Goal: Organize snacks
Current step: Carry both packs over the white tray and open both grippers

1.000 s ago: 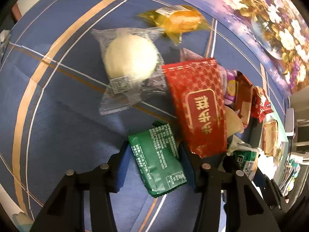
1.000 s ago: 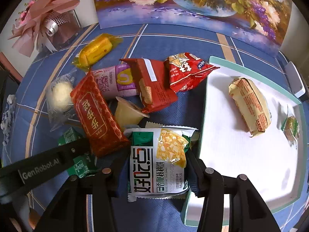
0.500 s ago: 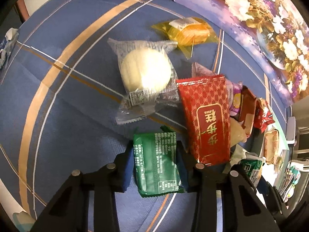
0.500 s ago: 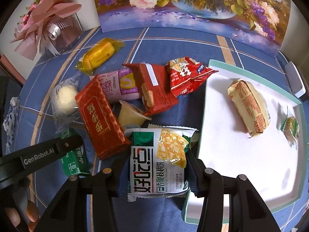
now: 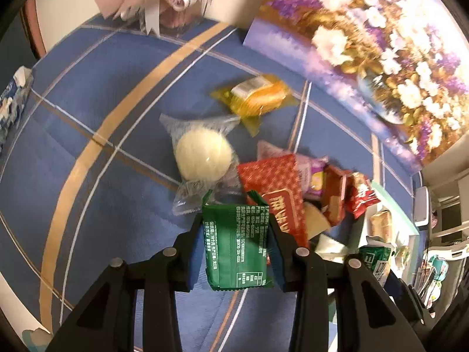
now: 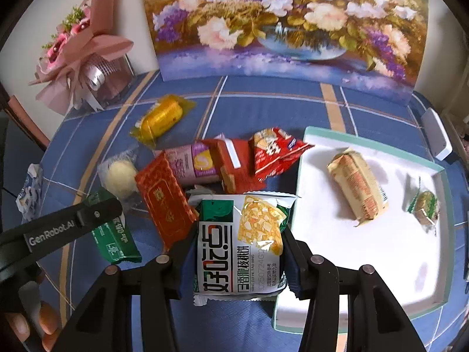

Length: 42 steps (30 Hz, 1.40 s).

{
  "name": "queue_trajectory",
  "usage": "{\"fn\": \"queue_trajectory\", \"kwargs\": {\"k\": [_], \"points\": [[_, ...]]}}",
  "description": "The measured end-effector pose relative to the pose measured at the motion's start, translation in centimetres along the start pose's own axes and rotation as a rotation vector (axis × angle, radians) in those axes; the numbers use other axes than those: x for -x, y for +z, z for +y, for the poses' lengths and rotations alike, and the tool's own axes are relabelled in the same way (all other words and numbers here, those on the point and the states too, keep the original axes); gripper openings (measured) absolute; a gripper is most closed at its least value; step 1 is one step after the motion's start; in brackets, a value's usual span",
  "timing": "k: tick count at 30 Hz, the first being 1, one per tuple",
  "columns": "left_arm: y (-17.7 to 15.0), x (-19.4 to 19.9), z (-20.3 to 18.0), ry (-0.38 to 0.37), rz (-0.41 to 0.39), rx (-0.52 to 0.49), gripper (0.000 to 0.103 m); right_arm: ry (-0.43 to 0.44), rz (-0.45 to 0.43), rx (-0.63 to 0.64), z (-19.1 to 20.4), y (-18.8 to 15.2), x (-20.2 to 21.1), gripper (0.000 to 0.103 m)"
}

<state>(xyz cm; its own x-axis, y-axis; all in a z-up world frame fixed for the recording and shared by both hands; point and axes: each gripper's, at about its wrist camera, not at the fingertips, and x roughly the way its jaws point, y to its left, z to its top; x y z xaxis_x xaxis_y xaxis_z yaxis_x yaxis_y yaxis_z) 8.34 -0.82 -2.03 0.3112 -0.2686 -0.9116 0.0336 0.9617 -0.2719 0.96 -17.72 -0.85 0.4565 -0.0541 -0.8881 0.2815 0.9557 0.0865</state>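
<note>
Grippers are each clamping a snack: left gripper (image 5: 236,245) is pinching a green packet (image 5: 236,246) above the blue cloth (image 5: 88,135); right gripper (image 6: 238,252) is squeezing a white packet (image 6: 239,243) beside the tray (image 6: 366,264).

Black tool (image 6: 239,259) arms, silver screws, "GenRobot.AI" lettering.

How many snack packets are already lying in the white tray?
2: a tan wrapped cake near the middle of the white tray, and a small green-wrapped sweet by its far right side. The held packet may hide part of the tray's near corner.
</note>
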Motion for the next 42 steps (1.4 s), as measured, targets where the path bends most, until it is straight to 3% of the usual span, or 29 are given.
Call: {"fn": "queue_trajectory", "kwargs": {"k": [8, 15, 23, 31, 42], "points": [[-0.2, 1.9, -2.0, -0.026, -0.051, -0.054, 0.041, -0.051, -0.025, -0.053, -2.0, 0.3, 1.1, 0.053], [-1.2, 2.4, -5.6, -0.056, -0.056, -0.146, 0.041, -0.118, -0.05, -0.154, -6.4, 0.4, 2.3, 0.053], [-3.8, 2.0, -11.4, -0.116, -0.031, -0.302, 0.041, -0.215, -0.07, -0.295, -12.8, -0.2, 3.9, 0.053], [-7.3, 0.1, -17.0, -0.18, 0.032, -0.447, 0.041, -0.286, -0.064, -0.457, -19.5, -2.7, 4.7, 0.053], [-9.2, -2.5, -20.1, -0.174, 0.063, -0.521, 0.041, -0.332, -0.031, -0.491, -21.9, -4.2, 4.2, 0.053]]}}
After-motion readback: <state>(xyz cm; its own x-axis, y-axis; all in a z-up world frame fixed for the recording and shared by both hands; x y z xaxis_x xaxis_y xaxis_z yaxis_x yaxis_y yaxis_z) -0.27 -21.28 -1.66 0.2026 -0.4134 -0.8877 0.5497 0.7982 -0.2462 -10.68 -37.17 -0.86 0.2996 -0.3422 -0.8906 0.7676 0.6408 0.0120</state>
